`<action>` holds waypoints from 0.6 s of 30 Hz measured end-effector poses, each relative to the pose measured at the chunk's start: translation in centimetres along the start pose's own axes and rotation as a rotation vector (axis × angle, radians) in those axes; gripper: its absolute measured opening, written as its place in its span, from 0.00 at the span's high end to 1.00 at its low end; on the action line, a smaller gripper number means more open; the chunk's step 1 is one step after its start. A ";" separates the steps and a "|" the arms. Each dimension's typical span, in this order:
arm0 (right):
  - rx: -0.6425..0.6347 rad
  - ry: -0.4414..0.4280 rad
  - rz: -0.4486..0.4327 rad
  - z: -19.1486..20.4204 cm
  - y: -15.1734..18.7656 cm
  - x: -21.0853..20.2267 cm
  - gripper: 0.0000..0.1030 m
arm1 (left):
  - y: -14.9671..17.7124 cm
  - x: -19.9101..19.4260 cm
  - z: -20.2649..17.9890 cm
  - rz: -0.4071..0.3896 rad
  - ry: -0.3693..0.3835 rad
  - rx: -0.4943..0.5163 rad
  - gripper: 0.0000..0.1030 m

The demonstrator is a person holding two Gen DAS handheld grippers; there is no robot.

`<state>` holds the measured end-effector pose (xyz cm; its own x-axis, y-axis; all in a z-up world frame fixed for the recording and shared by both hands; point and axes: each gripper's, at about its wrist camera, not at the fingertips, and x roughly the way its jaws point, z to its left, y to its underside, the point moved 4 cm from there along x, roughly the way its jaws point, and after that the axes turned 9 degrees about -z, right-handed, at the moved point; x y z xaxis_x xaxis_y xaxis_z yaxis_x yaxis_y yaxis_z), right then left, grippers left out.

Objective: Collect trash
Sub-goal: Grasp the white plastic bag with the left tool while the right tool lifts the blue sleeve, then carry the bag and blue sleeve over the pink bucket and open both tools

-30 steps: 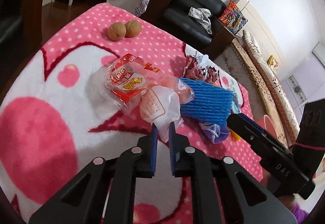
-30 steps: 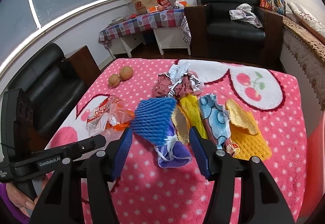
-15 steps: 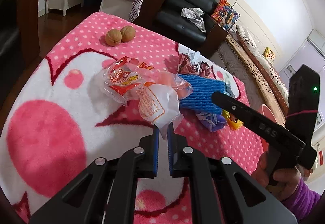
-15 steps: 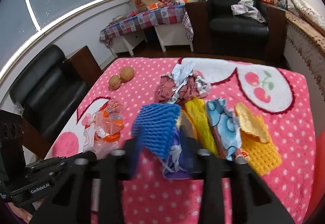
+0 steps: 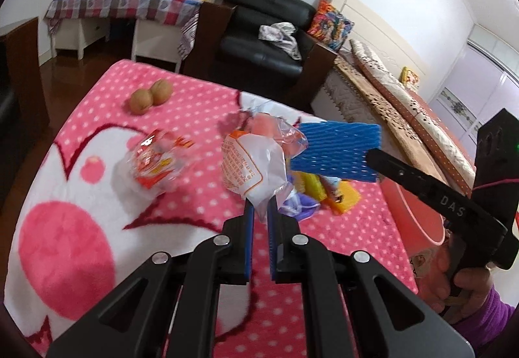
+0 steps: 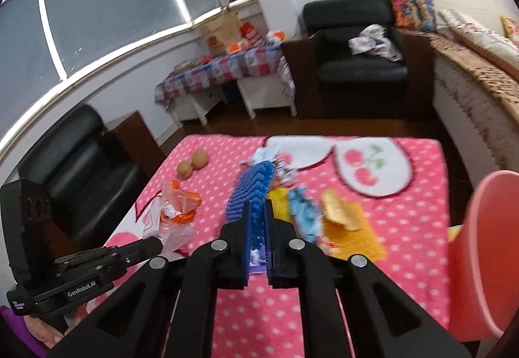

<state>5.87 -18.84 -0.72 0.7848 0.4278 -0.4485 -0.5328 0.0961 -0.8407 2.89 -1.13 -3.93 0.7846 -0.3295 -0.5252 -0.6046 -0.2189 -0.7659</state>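
Note:
My left gripper [image 5: 260, 212] is shut on a clear and white plastic wrapper with orange print [image 5: 254, 163] and holds it above the pink dotted blanket [image 5: 97, 254]. My right gripper [image 6: 258, 212] is shut on a blue foam net sleeve [image 6: 251, 192], lifted off the blanket; the sleeve also shows in the left wrist view [image 5: 337, 150]. A red and white snack bag [image 5: 155, 160] lies on the blanket to the left. Yellow, blue and purple wrappers [image 6: 324, 215] lie in the middle. A pink bin [image 6: 486, 247] stands at the right edge.
Two walnuts [image 5: 150, 95] sit at the blanket's far side. A crumpled foil wrapper [image 6: 279, 163] lies behind the sleeve. A black armchair [image 6: 356, 63] and a checked-cloth table [image 6: 220, 69] stand beyond the blanket.
The right gripper closed on the blue foam sleeve and lifted it. The left gripper raised the white wrapper off the blanket. The pink bin came into view at the right.

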 end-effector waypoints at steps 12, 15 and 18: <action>0.081 0.209 -0.110 -7.4 -1.2 -8.4 0.94 | -1.0 1.1 -7.3 -0.008 0.123 0.124 0.93; 0.095 0.268 -0.129 -9.4 -1.0 -10.5 0.94 | -1.1 1.7 -9.6 -0.005 0.158 0.157 0.93; 0.101 0.326 -0.147 -11.2 -0.9 -12.3 0.94 | -1.2 2.2 -11.7 -0.004 0.192 0.189 0.93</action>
<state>0.27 -34.29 2.13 0.9062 0.0953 -0.4119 -0.4226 0.2307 -0.8765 3.71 -12.39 0.16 0.7359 -0.5009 -0.4556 -0.5508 -0.0514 -0.8330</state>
